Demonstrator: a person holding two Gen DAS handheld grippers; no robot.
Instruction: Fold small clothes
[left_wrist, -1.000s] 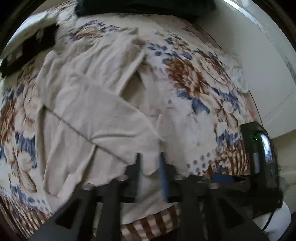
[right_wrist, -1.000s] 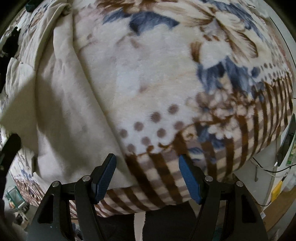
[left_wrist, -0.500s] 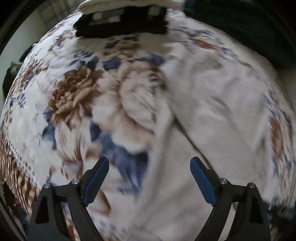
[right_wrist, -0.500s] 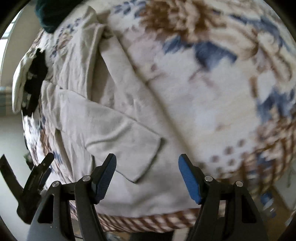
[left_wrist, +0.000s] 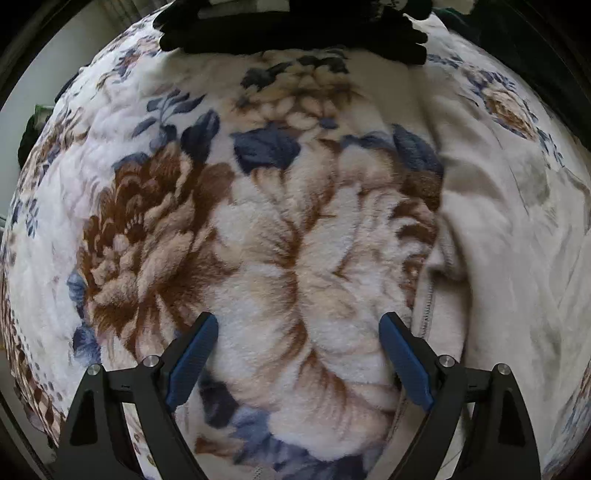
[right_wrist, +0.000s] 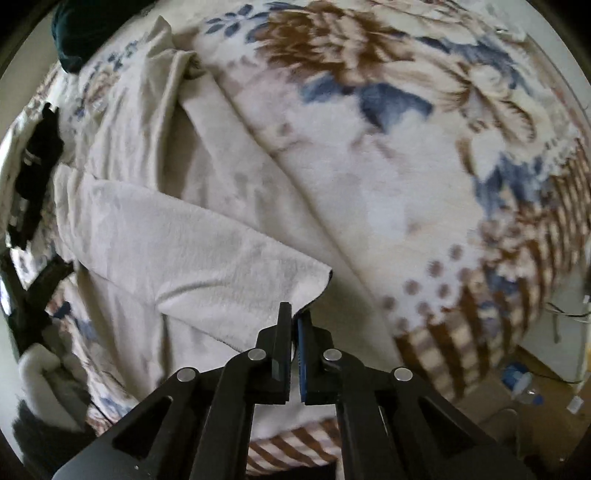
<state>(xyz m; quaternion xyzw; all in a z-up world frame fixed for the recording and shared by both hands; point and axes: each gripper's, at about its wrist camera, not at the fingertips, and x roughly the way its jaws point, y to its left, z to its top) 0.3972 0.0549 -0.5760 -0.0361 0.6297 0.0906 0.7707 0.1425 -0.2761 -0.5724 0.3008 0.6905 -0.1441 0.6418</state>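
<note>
my right gripper (right_wrist: 294, 320) has just clamped shut on the near corner of the cream garment's (right_wrist: 177, 251) folded flap. my left gripper (left_wrist: 298, 354) gapes wide, empty, over the plush floral blanket (left_wrist: 229, 221), garment just right.

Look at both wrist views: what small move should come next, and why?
Probably lift the right gripper, jaws just closed on the folded sleeve flap's corner, and carry it across the beige garment. The left gripper hangs open over the floral blanket, holding nothing.
</note>
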